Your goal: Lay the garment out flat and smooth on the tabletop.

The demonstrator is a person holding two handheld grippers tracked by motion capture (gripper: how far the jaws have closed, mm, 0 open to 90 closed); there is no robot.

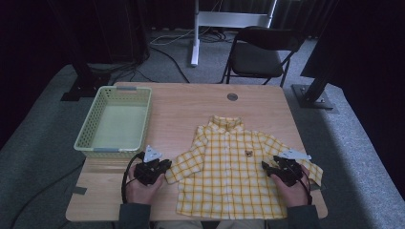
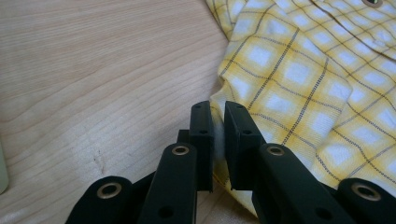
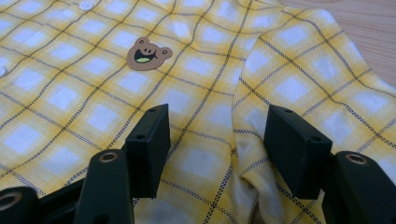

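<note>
Left tool [image 2: 214, 140] pinching shirt [image 1: 229, 162] sleeve; right tool [image 3: 219, 149] open over shirt

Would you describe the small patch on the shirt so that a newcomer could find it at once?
On the wooden table, right of the pale green basket, a yellow checked shirt lies flat. On its chest, toward the right gripper, sits a small brown bear-face patch. It is the one brown, non-checked mark on the fabric.
</note>
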